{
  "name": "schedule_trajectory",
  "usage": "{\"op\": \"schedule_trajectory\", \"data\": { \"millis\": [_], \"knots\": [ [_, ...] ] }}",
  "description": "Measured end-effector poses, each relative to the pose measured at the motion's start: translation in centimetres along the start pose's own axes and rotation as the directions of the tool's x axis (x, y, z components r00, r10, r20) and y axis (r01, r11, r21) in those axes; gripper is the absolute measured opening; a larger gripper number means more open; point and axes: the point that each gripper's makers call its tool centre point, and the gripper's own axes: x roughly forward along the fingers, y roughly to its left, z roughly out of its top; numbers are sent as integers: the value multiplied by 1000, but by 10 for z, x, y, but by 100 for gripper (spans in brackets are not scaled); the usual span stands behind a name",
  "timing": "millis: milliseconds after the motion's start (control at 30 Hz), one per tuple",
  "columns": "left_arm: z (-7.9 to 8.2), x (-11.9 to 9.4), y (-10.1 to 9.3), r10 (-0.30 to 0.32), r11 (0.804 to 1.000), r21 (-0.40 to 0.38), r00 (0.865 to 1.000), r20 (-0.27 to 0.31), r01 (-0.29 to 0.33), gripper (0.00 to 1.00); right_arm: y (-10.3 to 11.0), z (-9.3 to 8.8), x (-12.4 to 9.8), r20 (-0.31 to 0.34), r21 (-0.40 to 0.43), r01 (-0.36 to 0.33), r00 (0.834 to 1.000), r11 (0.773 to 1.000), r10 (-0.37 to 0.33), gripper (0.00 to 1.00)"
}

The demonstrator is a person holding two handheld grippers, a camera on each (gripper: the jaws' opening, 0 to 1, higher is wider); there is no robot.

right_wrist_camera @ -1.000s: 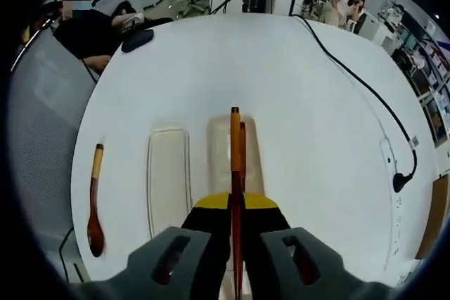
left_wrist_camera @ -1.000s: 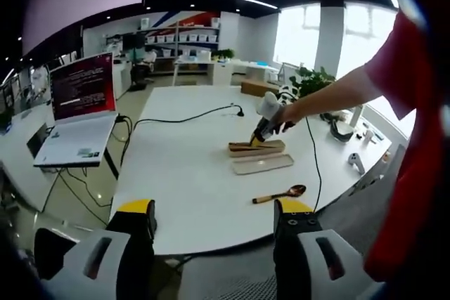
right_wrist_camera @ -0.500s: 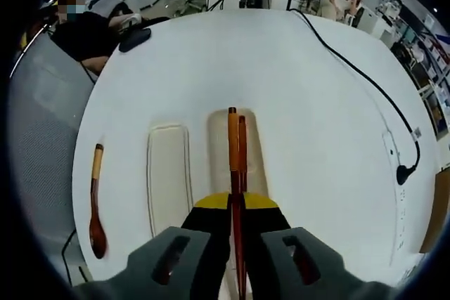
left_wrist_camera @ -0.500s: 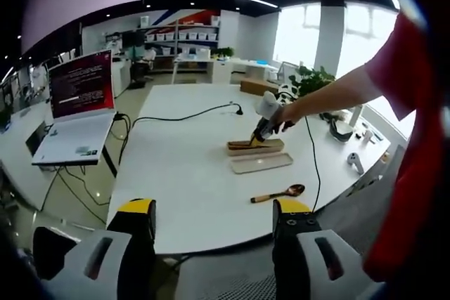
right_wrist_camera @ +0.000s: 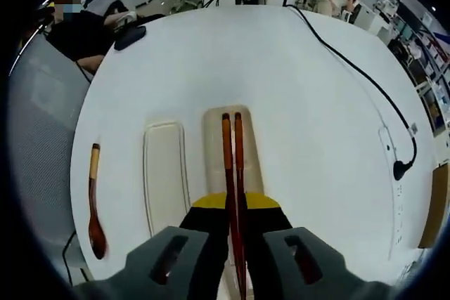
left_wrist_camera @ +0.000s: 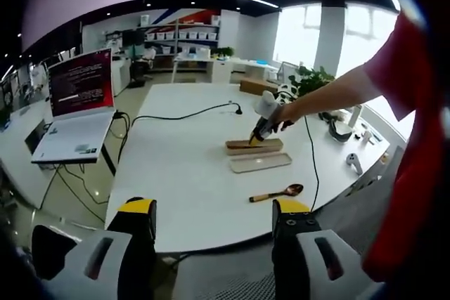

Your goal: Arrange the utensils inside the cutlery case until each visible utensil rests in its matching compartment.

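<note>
The left gripper view looks from far back, off the near edge of the white table, facing across it toward the windows, with the case tray, the lid and the spoon small in the middle. The right gripper view looks down from very close, right above the case tray, with the lid beside it and the spoon near the table edge. Both views share the table top, the tray, the lid, the spoon and the black cable.
</note>
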Motion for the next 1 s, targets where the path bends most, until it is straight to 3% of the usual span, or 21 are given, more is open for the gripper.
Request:
{"op": "schedule_trajectory", "data": {
  "millis": [267,633,700,733,800,1000],
  "knots": [
    [3,-1,-1,-9,1000,10,1000,14,9,68,-6,2,-12,17,18,19,1000,1000,-19,4],
    [8,-5,-10,-42,999,14,998,49,41,69,7,4,-36,17,-1,27,999,1000,-27,9],
    [11,-6,-12,-52,999,7,997,62,52,70,9,5,-41,21,5,37,999,999,-37,8],
    [21,-8,-15,-67,997,-41,990,121,73,71,10,5,-46,24,8,50,998,999,-50,8],
    [24,-12,-15,-81,991,-94,986,147,95,72,11,5,-53,19,24,78,997,997,-78,6],
    [25,-16,-15,-87,995,-34,985,147,93,72,24,12,-72,30,21,110,993,994,-111,9]
  ]
}}
